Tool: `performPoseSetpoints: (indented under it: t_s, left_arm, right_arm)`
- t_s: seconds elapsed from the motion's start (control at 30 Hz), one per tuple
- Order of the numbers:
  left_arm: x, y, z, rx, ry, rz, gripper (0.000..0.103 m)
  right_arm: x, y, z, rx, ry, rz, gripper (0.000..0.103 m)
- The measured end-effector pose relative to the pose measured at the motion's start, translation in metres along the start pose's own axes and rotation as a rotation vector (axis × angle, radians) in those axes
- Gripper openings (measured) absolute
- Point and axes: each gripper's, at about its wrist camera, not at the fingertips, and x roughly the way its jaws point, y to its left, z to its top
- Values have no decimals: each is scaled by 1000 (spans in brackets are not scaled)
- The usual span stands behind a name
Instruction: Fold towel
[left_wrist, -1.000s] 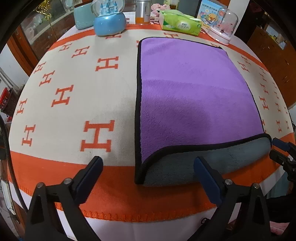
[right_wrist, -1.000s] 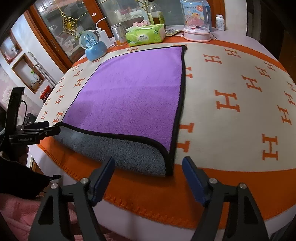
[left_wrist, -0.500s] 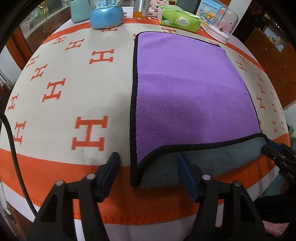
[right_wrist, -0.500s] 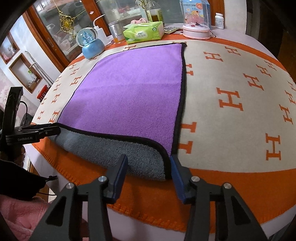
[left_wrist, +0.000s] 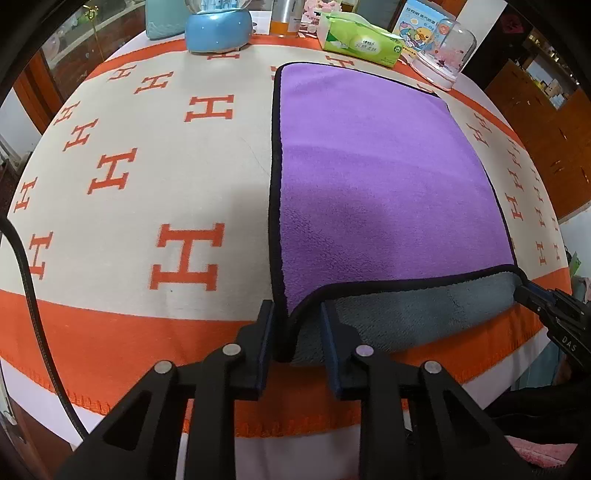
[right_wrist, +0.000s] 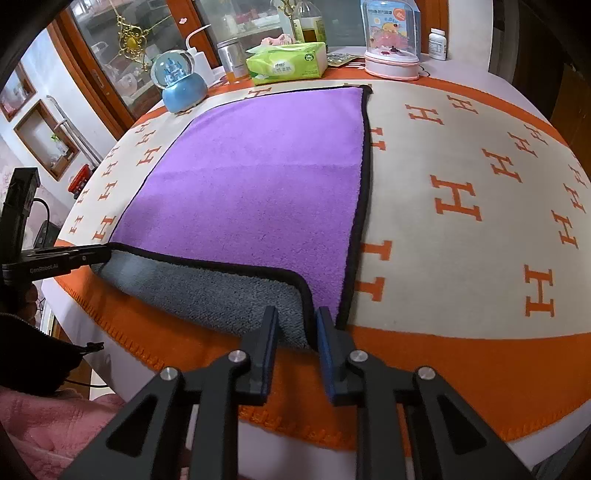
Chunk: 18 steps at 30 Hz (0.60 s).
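Broadly, the fold was at its gripping stage, with no layer yet carried over. Reading from left to right in the left wrist view, the orange-and-cream tablecloth (left_wrist: 122, 206) occupied the 9 o'clock side, and the towel (left_wrist: 388, 177), purple face up with black piping, lay flat from the centre toward 2 o'clock. Its near hem was curled back, showing a grey underside (left_wrist: 406, 314) along the orange border of the cloth at about 5 o'clock. The left gripper (left_wrist: 297, 332) stood at 6 o'clock with its two fingers nearly together on either side of the towel's near left corner; whether the pads had fully bitten the cloth could not be told, since a little gap seemed to remain. In the right wrist view the same arrangement was mirrored: the right gripper (right_wrist: 295, 334) sat at 6 o'clock, its fingers drawn in around the near right corner and the piping there, again with the pinch not plainly complete. Behind the towel, from 11 to 1 o'clock, stood a blue snow globe (right_wrist: 181, 86), a green tissue pack (right_wrist: 286, 62) and a pink-based dome (right_wrist: 391, 44), all close to the far hem. Judged from this layout, both near corners were seated between the fingers, while the lift, the carry toward the far hem and the laying down all remained to be done.
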Motion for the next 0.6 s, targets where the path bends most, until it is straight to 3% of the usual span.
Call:
performPoseSetpoints:
  t_s: [0.6]
  left_arm:
    - [-9, 1, -7, 24, 4, 10, 8]
  right_arm:
    - [-1, 2, 1, 1, 0, -7, 19]
